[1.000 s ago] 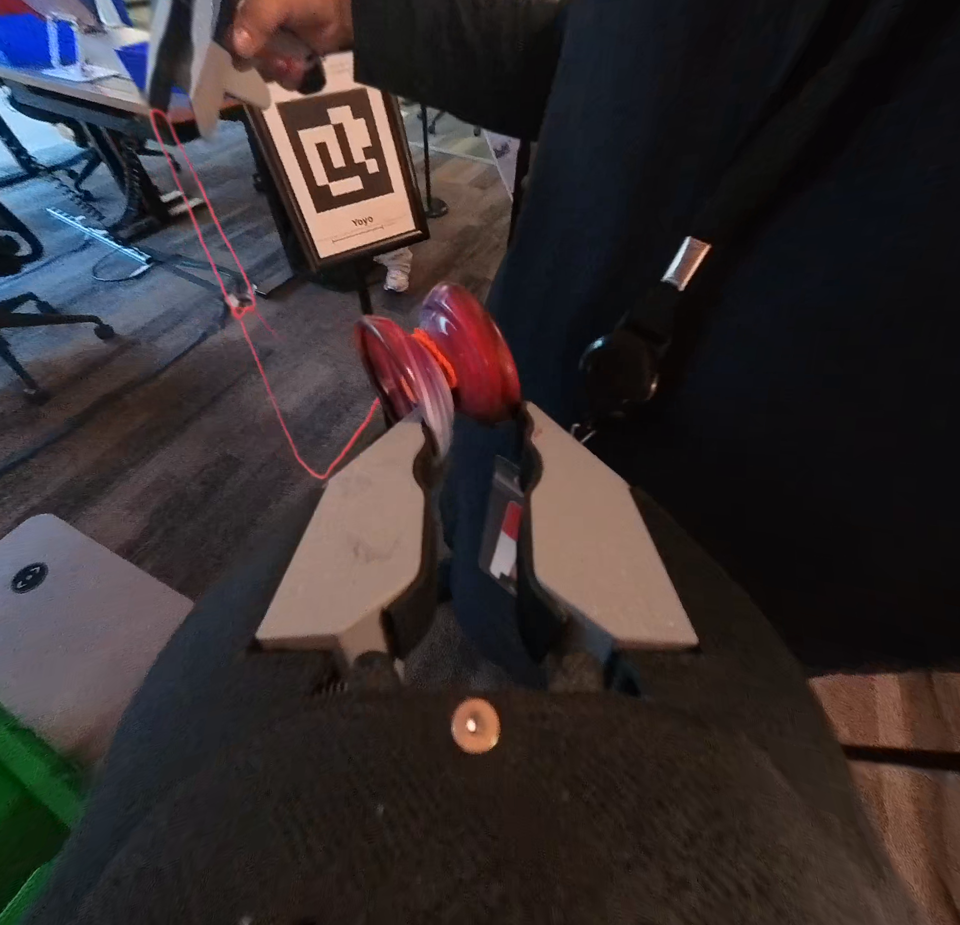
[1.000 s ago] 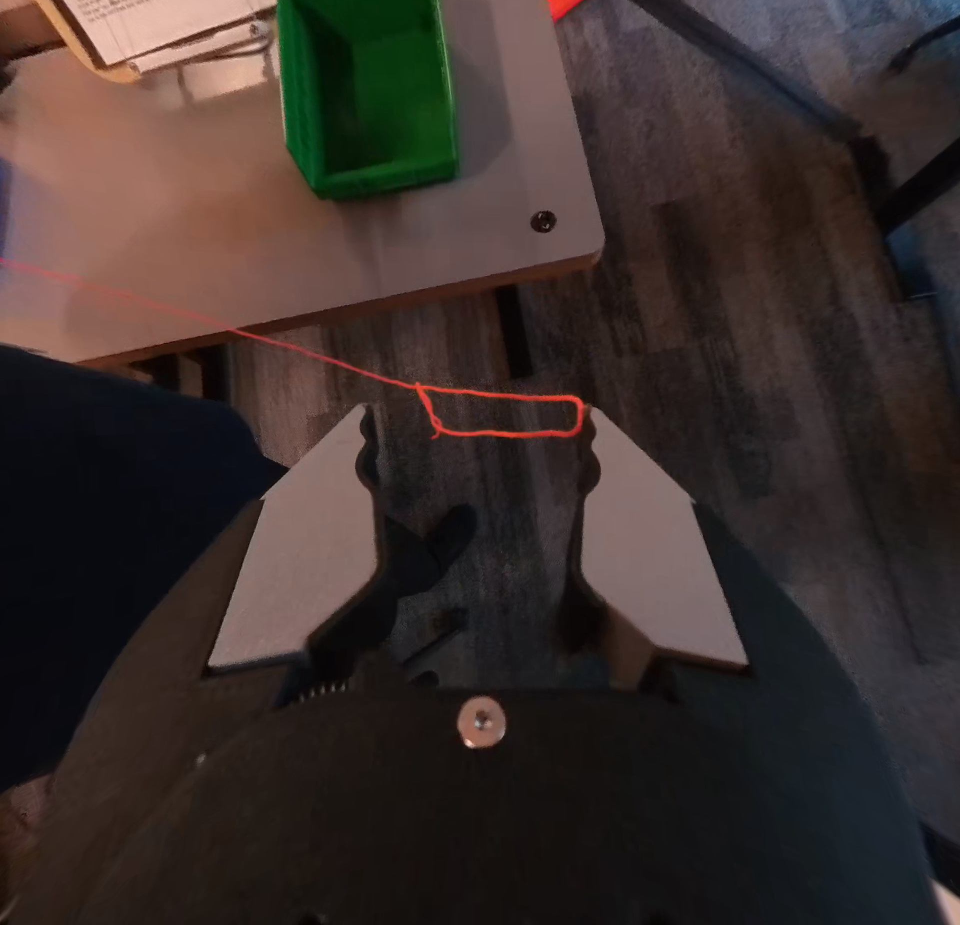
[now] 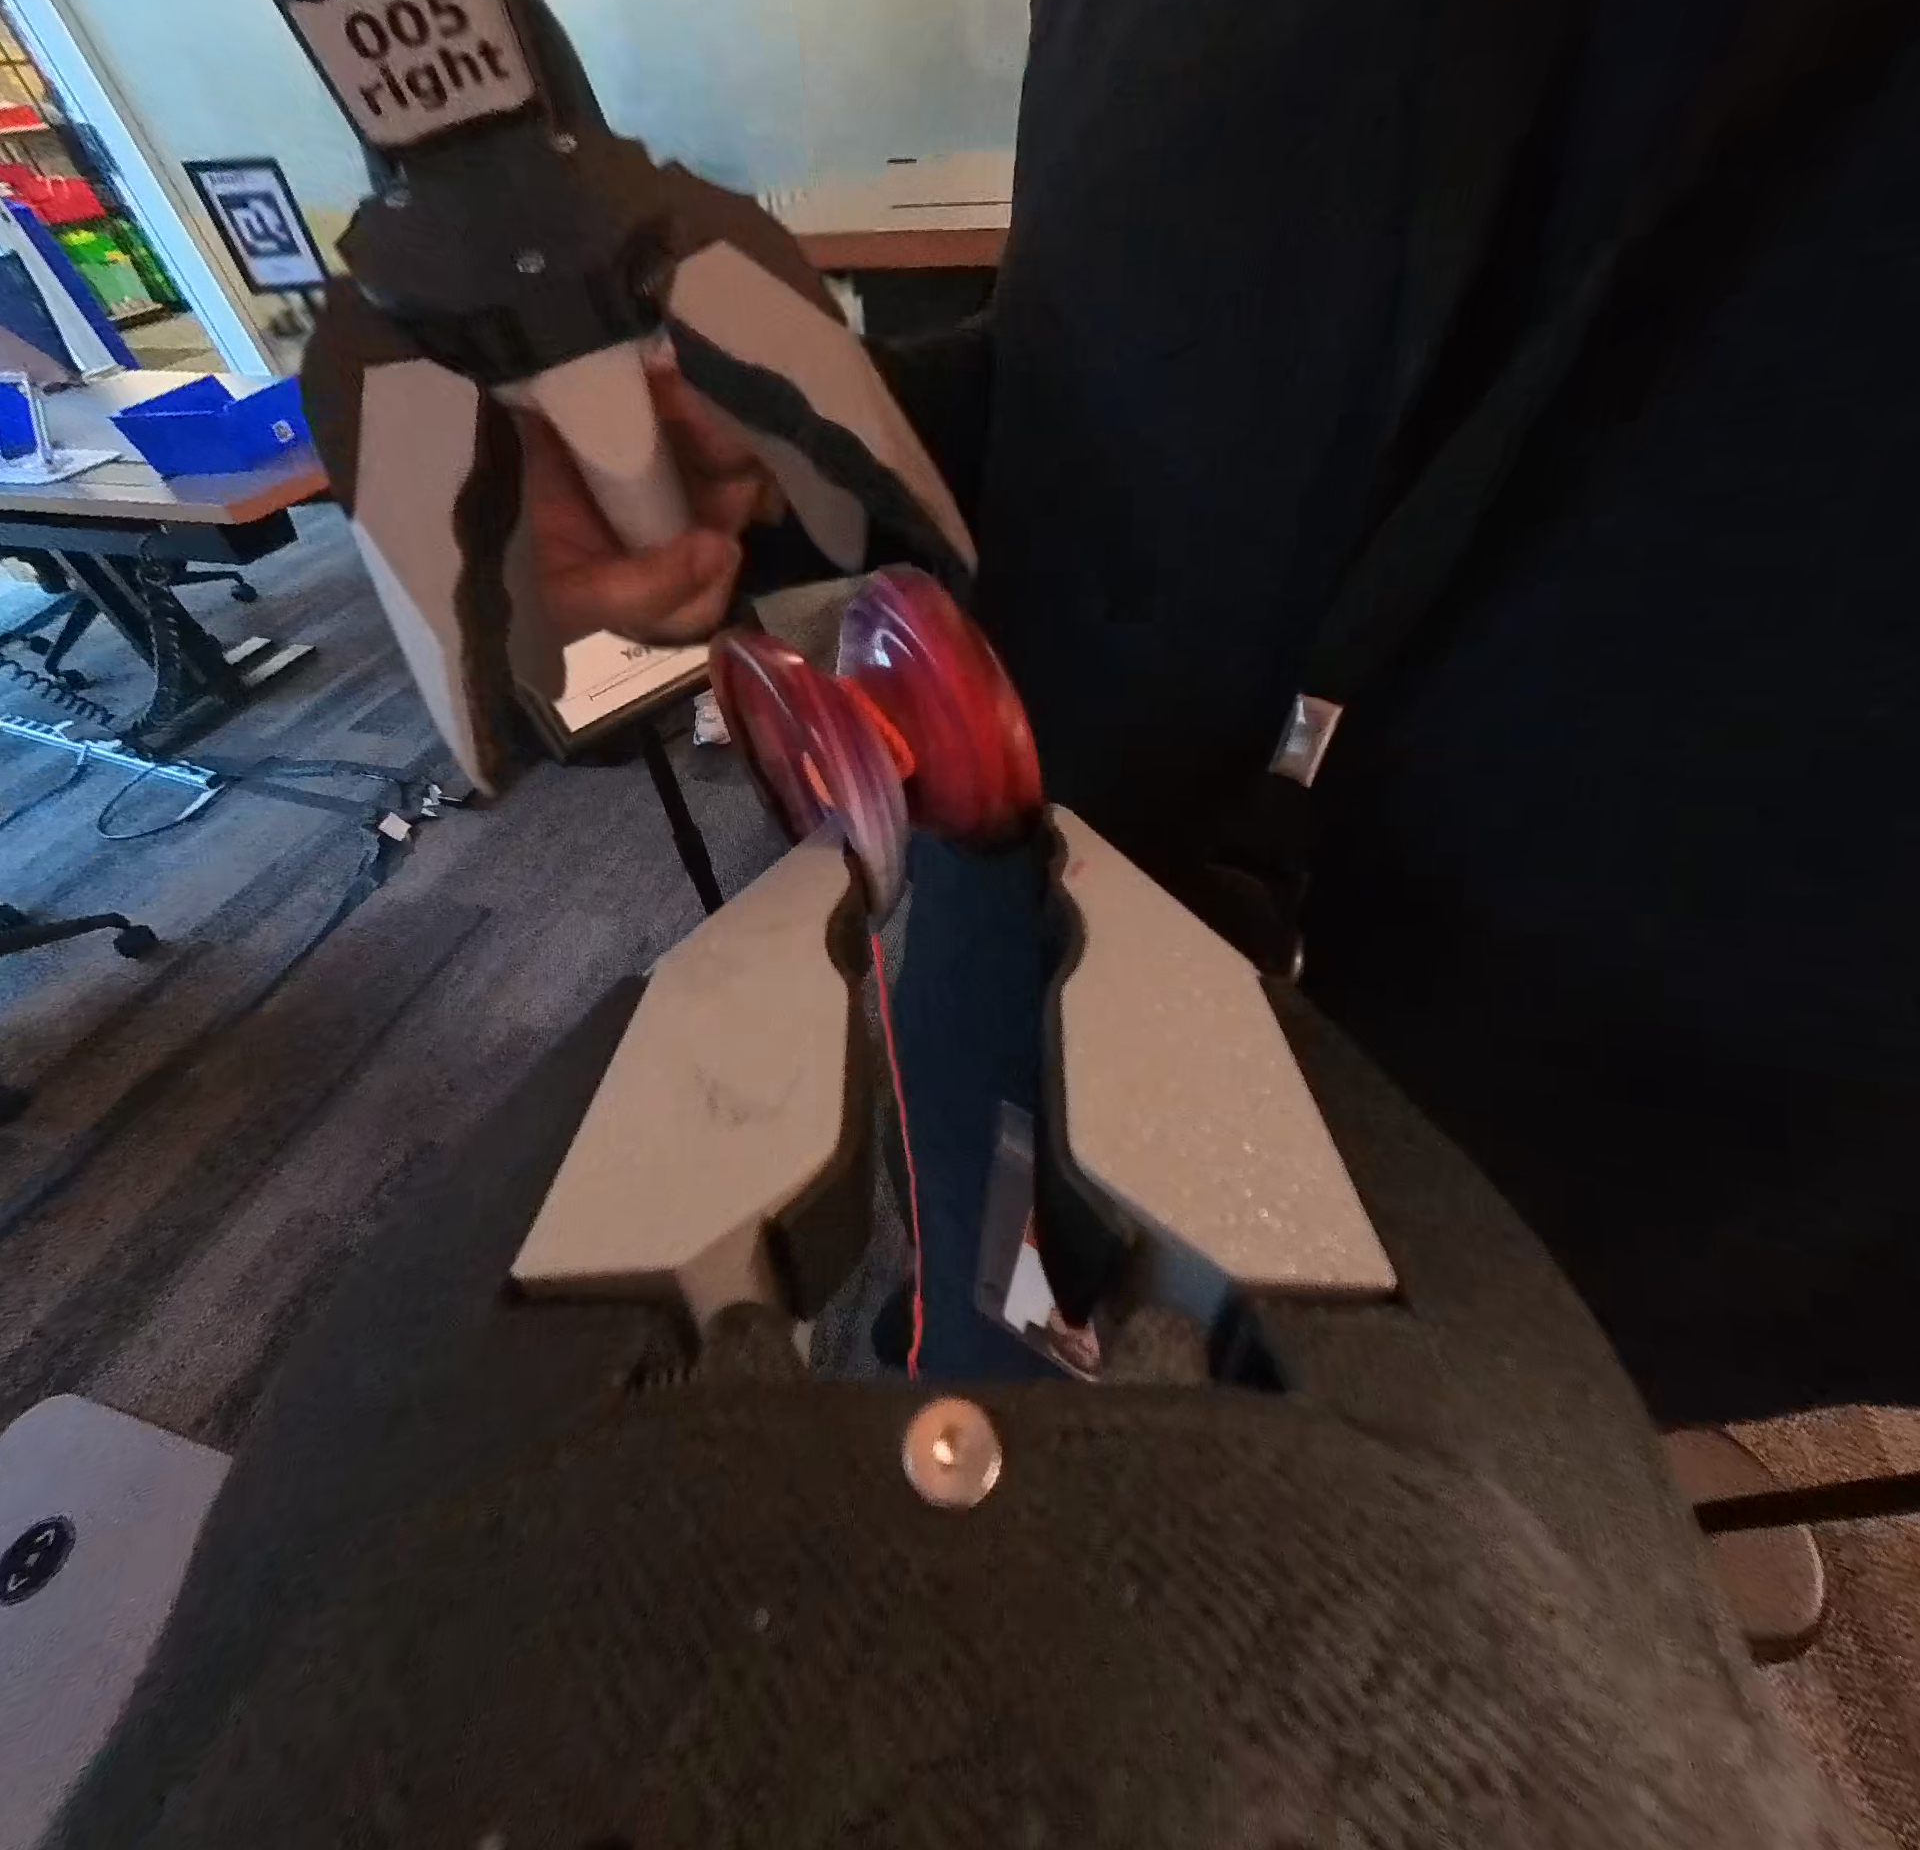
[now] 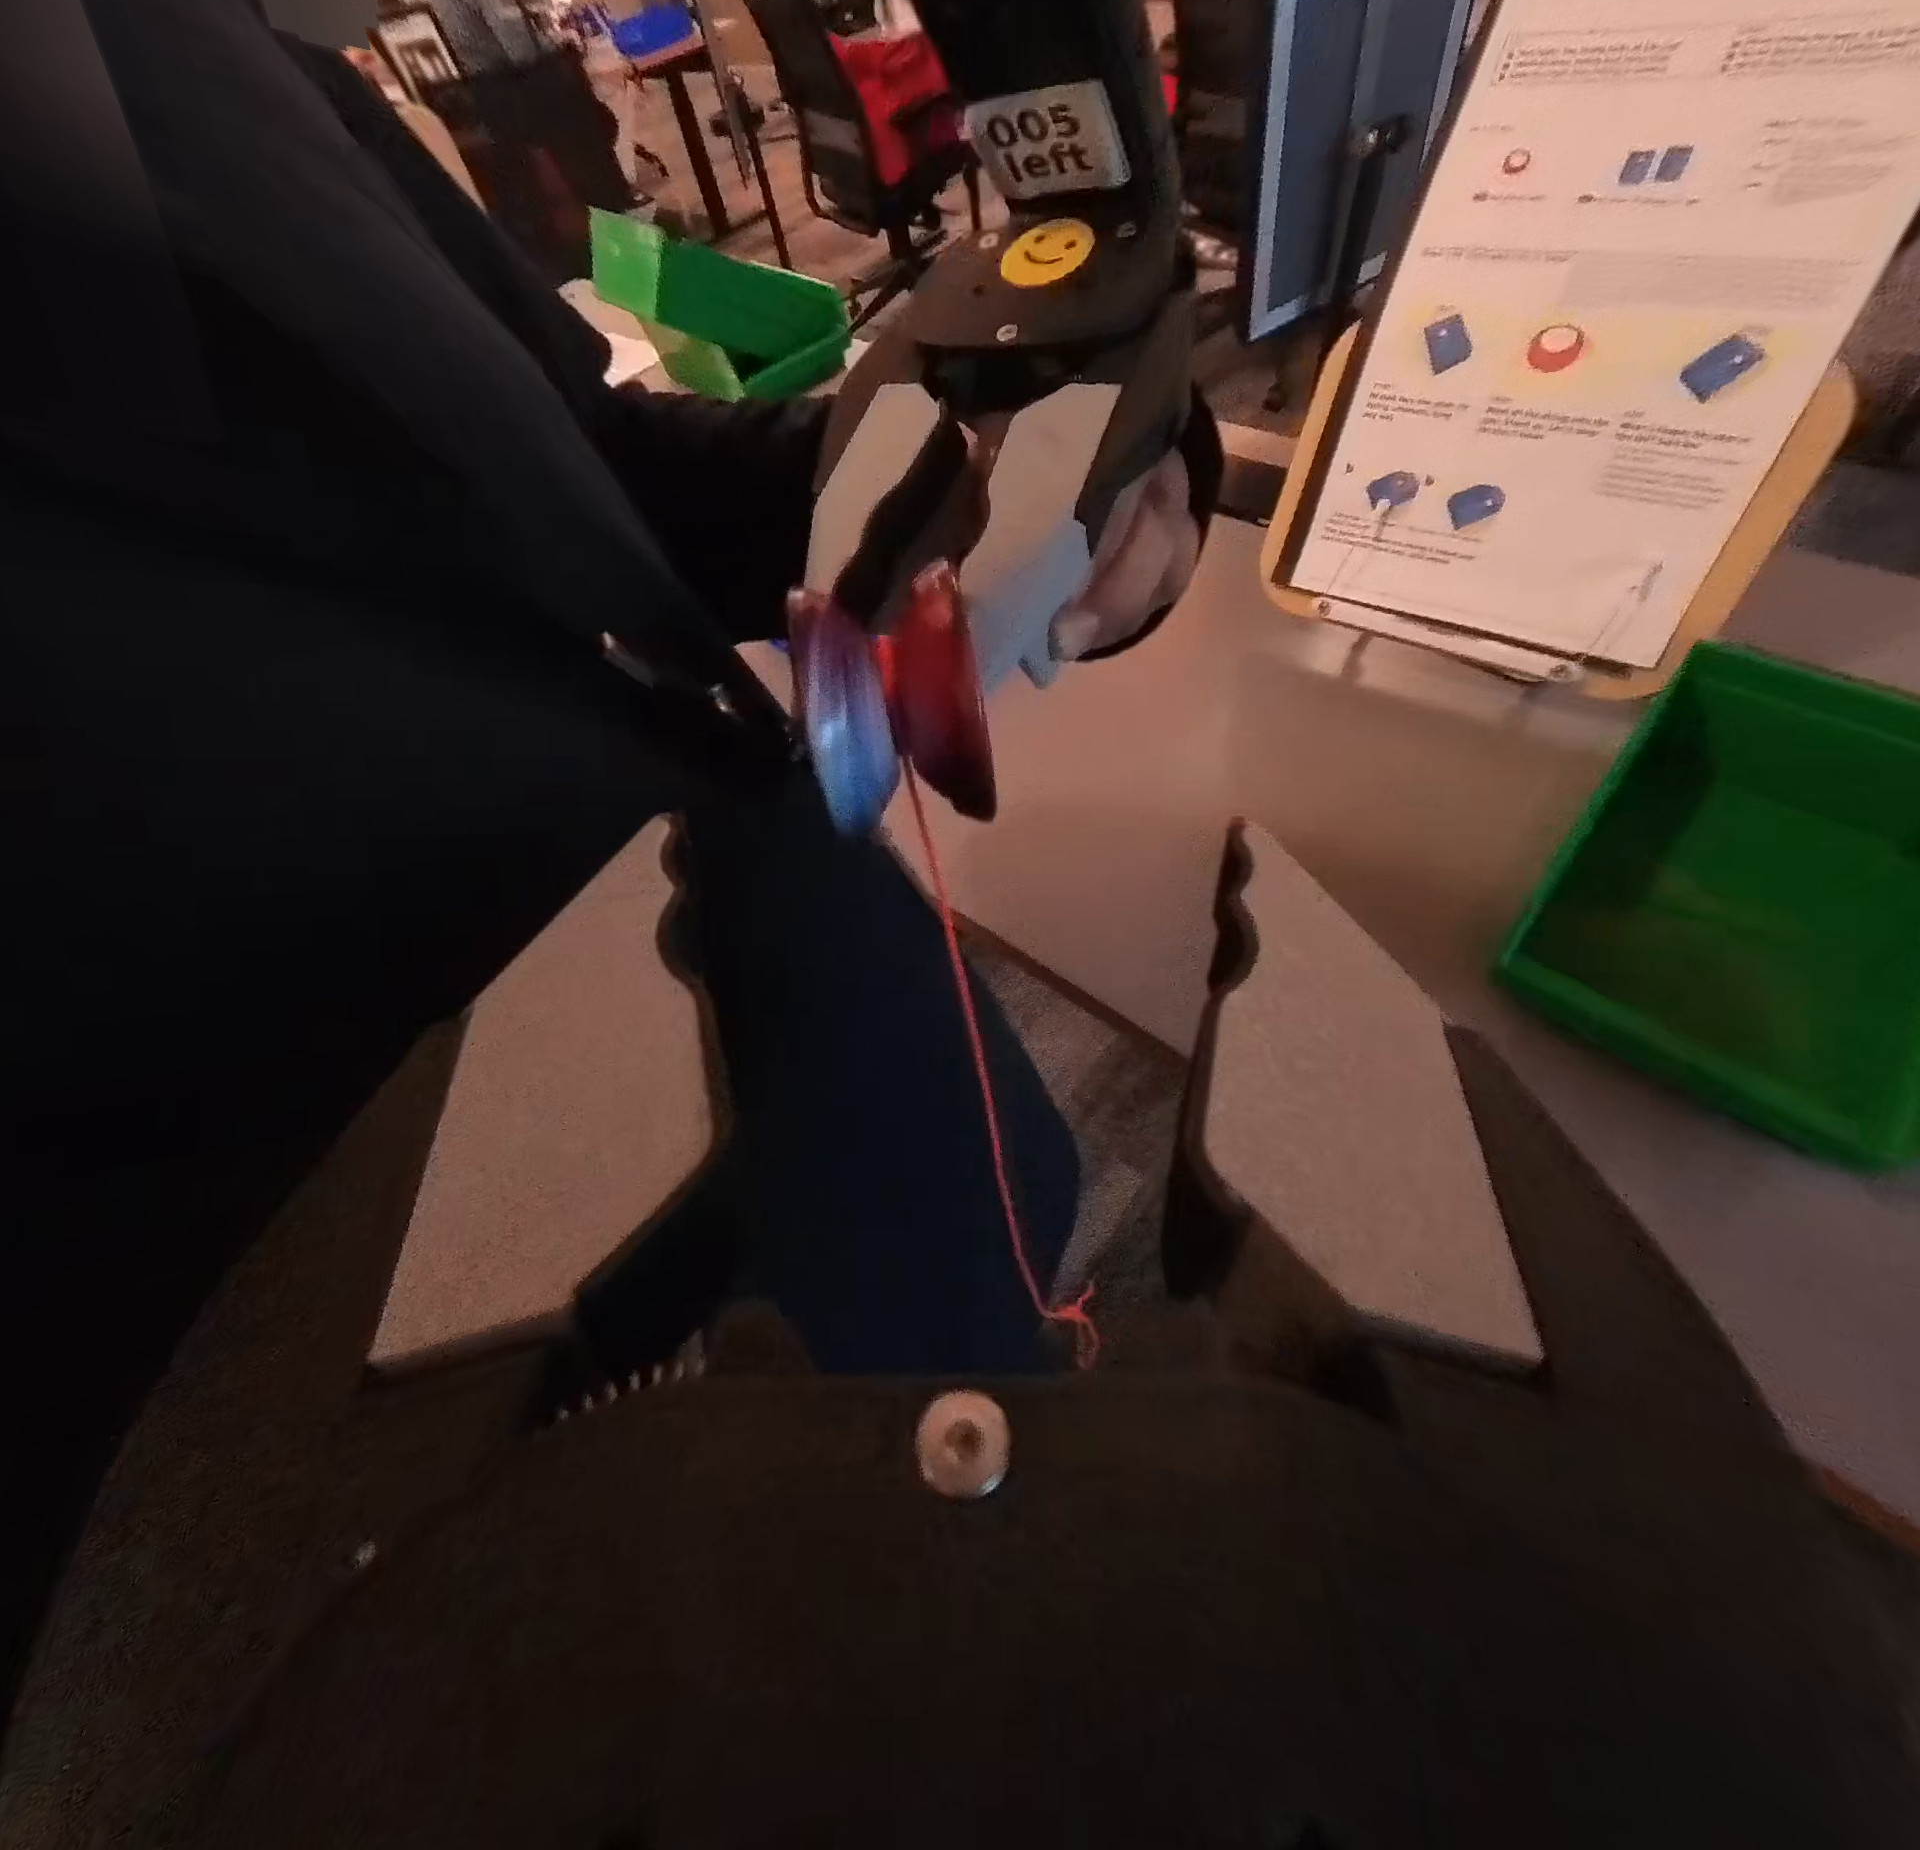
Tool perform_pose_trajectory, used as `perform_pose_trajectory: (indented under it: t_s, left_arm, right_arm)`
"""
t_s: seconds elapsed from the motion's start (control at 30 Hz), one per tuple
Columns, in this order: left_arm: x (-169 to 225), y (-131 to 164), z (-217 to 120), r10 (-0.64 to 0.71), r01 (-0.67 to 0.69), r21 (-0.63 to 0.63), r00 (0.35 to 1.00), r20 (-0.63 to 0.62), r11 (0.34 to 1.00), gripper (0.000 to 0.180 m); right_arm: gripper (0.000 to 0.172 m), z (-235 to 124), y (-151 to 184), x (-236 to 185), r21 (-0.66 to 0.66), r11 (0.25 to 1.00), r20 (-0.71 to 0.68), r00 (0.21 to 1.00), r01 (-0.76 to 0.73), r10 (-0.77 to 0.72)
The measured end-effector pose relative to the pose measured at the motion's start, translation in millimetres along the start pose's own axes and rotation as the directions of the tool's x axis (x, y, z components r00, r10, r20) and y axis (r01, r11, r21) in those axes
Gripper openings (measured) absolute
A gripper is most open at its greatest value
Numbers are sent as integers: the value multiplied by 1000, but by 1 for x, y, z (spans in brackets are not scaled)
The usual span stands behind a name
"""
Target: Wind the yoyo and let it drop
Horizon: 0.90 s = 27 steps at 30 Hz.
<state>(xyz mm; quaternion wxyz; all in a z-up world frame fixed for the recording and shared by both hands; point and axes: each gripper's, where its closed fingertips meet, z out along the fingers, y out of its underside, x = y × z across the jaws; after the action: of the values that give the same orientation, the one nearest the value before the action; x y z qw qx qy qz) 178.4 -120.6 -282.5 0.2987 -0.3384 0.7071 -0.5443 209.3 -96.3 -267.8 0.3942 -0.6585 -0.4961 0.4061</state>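
Left tool clamped on the yoyo, right tool spread wide with nothing between its tips

The left tool point(image 3: 956, 855) pinches the red yoyo point(image 3: 883, 720) at its fingertips, in the air before a dark-clad person. The red string point(image 4: 977, 1052) runs down from it to a knot at the base of the wide-open right tool point(image 4: 956, 865). Beyond, a green bin point(image 4: 1714, 927) sits at the desk's point(image 4: 1247, 761) right edge.

We see a glossy red yoyo point(image 3: 883, 720) with purple and pale blue streaks, and its thin red string point(image 4: 971, 1031). Both grippers show grey fingers point(image 3: 727, 1083) on black bodies. We note two bright green bins point(image 4: 1745, 927), a blue bin point(image 3: 208, 429), a yellow smiley sticker point(image 4: 1047, 249) and grey mottled carpet point(image 3: 312, 969).
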Motion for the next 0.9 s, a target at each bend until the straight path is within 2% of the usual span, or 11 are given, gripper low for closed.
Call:
perform_pose_trajectory:
  t_s: [0.03,0.1,0.2,0.27,0.43,0.6,0.73,0.83,0.9]
  left_arm:
    - [0,-1,0,4,-4,-3,1000,0,1000,28]
    - [0,-1,-1,7,-7,-9,1000,1,1000,28]
    - [-2,-5,0,10,-10,3,1000,11,1000,28]
    - [-5,-5,1,0,-1,12,1000,28,1000,28]
    - [-5,-2,6,-66,66,-5,998,15,998,29]
    - [-16,0,-3,-185,185,11,983,22,983,35]
    - [-32,-15,-2,-240,232,105,968,76,967,21]
    - [-33,-23,10,-267,257,145,962,53,955,4]
    - [-37,-25,13,-247,229,169,964,97,959,4]
  right_arm:
    - [96,6,-6,-2,30,999,14,1000,18,-19]
    - [76,14,-17,-11,75,996,53,997,52,-56]
    - [52,22,-11,-5,14,989,-1,989,145,-145]
    - [36,21,-11,-8,16,986,25,986,164,-164]
    - [35,17,-3,-8,14,984,76,981,177,-178]
    - [35,4,2,-4,9,975,109,969,221,-220]
    - [35,-4,-3,-4,46,975,117,968,218,-222]
    - [35,-4,-1,-2,42,973,108,967,228,-231]
    - [35,-8,-5,-1,83,976,118,970,204,-213]
